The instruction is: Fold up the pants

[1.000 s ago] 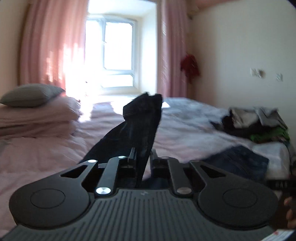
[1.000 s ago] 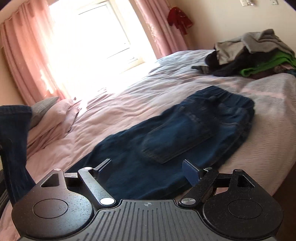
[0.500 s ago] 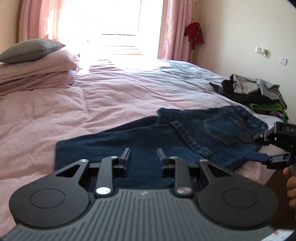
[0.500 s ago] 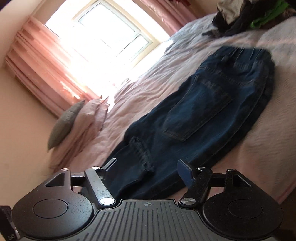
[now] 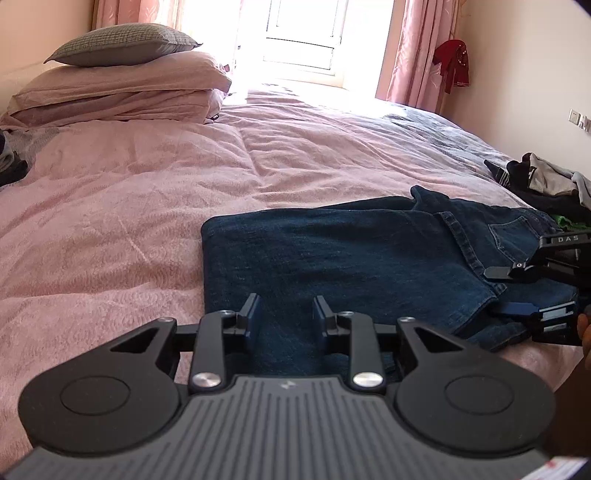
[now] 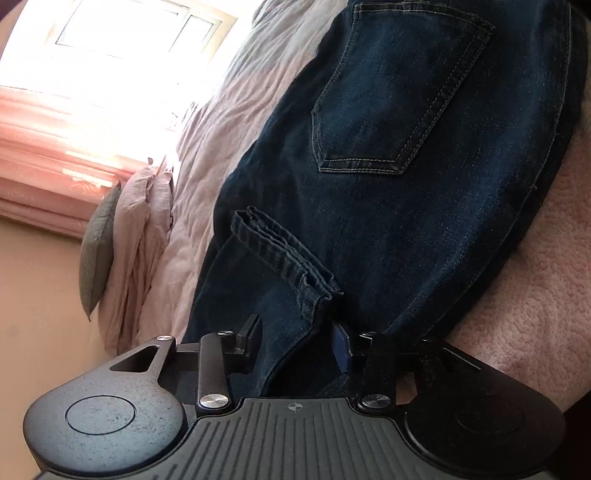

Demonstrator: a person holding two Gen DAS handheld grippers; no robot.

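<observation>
A wide bed (image 5: 129,206) under a pink quilted cover fills most of the left wrist view, running from the lower left up to the bright window (image 5: 306,33) at the top centre, with pink curtains (image 5: 417,51) to either side. At the upper left, stacked pink pillows (image 5: 122,88) carry a grey cushion (image 5: 122,44) on top. The dark blue denim pants (image 5: 351,258) lie flat on the cover in the centre right of that view, folded over so one leg hem (image 6: 284,254) rests across the seat, just below the back pocket (image 6: 399,92) in the right wrist view. A heap of mixed clothes (image 5: 546,184) sits at the right edge, beyond the waistband. A red garment (image 5: 452,61) hangs on the wall in the upper right. The left gripper (image 5: 284,314), low in the frame's centre, is released: its fingers stand apart above the denim with nothing between them. The right gripper (image 6: 295,339), rolled onto its side, has just been closing its jaws; the folded edge of the pants runs between its fingers, but I cannot tell whether the pads already press on the cloth. A fingertip of the person shows at the far right edge of the left wrist view.
</observation>
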